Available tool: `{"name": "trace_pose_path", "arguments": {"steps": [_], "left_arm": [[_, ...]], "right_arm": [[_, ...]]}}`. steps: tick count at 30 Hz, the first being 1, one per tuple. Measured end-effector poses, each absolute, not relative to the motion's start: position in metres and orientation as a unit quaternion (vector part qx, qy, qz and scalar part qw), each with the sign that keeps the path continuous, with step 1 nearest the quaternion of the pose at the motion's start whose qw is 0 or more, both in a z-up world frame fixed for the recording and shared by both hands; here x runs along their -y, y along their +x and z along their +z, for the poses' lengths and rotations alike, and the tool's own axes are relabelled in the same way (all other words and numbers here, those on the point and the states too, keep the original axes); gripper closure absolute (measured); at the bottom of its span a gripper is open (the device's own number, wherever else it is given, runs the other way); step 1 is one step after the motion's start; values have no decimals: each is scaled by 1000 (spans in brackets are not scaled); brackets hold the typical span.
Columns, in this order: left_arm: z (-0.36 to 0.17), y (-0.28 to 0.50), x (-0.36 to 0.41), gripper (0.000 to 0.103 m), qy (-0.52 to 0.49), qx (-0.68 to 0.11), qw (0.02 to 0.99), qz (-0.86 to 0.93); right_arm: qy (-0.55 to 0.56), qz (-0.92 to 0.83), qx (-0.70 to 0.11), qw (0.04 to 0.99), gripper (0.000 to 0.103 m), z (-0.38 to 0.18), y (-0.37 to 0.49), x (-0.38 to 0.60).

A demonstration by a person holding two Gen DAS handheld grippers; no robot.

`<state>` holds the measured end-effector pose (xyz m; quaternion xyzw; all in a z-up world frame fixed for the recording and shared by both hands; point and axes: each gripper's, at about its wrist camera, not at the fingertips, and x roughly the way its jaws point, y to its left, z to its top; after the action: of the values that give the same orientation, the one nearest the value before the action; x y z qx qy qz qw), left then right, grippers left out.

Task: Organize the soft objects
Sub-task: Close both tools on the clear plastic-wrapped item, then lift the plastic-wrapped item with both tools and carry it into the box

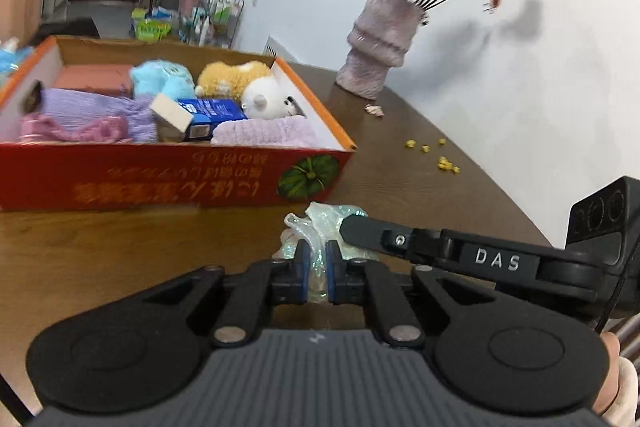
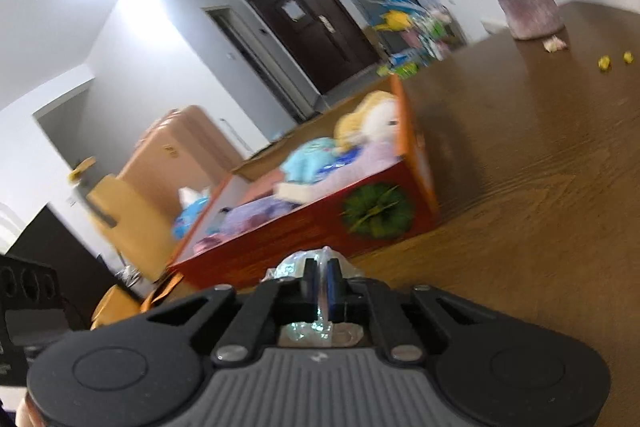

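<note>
A crumpled clear plastic bag (image 1: pixel 320 223) lies on the wooden table in front of the red cardboard box (image 1: pixel 160 183). My left gripper (image 1: pixel 317 259) is shut on the bag. My right gripper (image 2: pixel 319 275) is shut on the same bag (image 2: pixel 298 263); its finger shows from the right in the left wrist view (image 1: pixel 384 237). The box (image 2: pixel 304 231) holds soft things: a yellow plush (image 1: pixel 232 77), a white plush (image 1: pixel 266 101), a light blue plush (image 1: pixel 160 79), purple cloths (image 1: pixel 96 107) and a lilac towel (image 1: pixel 264 131).
A fuzzy purple vase (image 1: pixel 376 47) with pink flowers stands at the back of the table. Yellow crumbs (image 1: pixel 440 157) lie to its right. A blue carton (image 1: pixel 212 113) and a beige block (image 1: pixel 172 111) are in the box. A door and a suitcase stand beyond the table.
</note>
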<state>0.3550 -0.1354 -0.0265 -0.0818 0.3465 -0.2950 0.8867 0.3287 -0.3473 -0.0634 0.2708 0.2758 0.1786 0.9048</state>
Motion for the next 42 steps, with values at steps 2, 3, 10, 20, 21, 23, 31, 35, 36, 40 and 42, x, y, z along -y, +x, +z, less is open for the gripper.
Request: {"name": "trace_pose_path", "arguments": {"steps": [2,3,10,20,21,23,31,35,36,40,42], "left_arm": [[-19,321,124,95,-75,-331,893,-295],[-17,302,120,95,-66,-319,899,-293],[0,216,93,95,-47,-284,919,-271],[23,182,73,95,-57,-246,927,-277],[25,184,73,95,-56,-243,928,-277],[31,194,74,95,-47,-233,930,-281],[79,309,77,95,-49,-210,929,-300],[71,400,80,95,-69,-263,918,-289],[64,420,81,95,-73,-279,915,-281],[22,487,86,95,-77,-337,904,-251],[-2,508,86,95,-82,-365,895,-243]], "right_arm": [[266,185,-263,909,99,-56,297,337],[263,186,-257,911,99,-53,280,330],[233,206,-239,920,99,-34,206,298],[223,214,-211,927,99,-9,174,287],[220,216,-211,928,99,-7,176,286],[212,218,-207,930,99,2,186,286],[194,230,-195,934,99,57,301,295],[226,226,-251,914,99,49,393,304],[226,223,-267,910,99,44,414,302],[219,197,-332,896,99,4,482,291],[222,185,-364,885,99,-22,504,286]]}}
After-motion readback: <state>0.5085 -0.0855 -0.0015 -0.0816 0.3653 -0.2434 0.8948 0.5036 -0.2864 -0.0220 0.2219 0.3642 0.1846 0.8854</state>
